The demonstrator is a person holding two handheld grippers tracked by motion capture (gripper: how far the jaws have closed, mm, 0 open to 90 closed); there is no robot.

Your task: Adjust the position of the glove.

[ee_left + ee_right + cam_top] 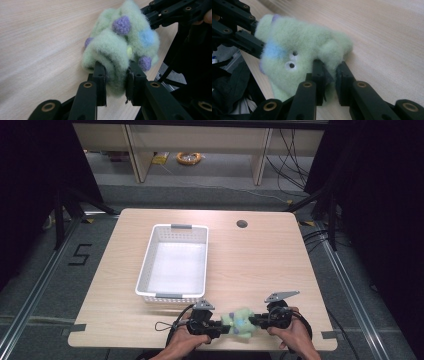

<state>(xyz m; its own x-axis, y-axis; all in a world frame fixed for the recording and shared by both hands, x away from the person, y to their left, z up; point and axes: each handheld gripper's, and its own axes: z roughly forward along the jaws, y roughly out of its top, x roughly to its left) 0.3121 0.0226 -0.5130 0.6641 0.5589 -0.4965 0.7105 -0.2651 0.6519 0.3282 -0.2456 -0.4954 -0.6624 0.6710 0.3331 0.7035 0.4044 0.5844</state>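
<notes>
Green plush toy point(240, 322) near front edge of table point(260, 260), right of centre, resting on the wood between the two grippers; pale fuzzy body with purple knobs and a blue patch, two small eyes facing the right gripper view. Gripped at both ends. Left gripper point(220, 325) pointing rightward along the table edge, held low and roughly level by the left hand point(184, 340), forearm entering from the bottom of the high view; jaws clamped on a fold of the toy point(120, 47), pads pressed into the fleece with the fabric bunched between them. Right gripper point(254, 321) pointing leftward, opposite the left one, held by the right hand point(292, 332) at about the same height; jaws likewise pinched on a lobe of the toy point(299, 52), narrow gap packed with plush. Fingers point(318, 75) of the right gripper sunk in the fleece. Grey plate atop each gripper, cables looping behind the left one. White basket point(150, 265) farther back, left of centre, well apart from toy and grippers, long side running away from the person. Round hole point(242, 224) in the tabletop near the far edge.
</notes>
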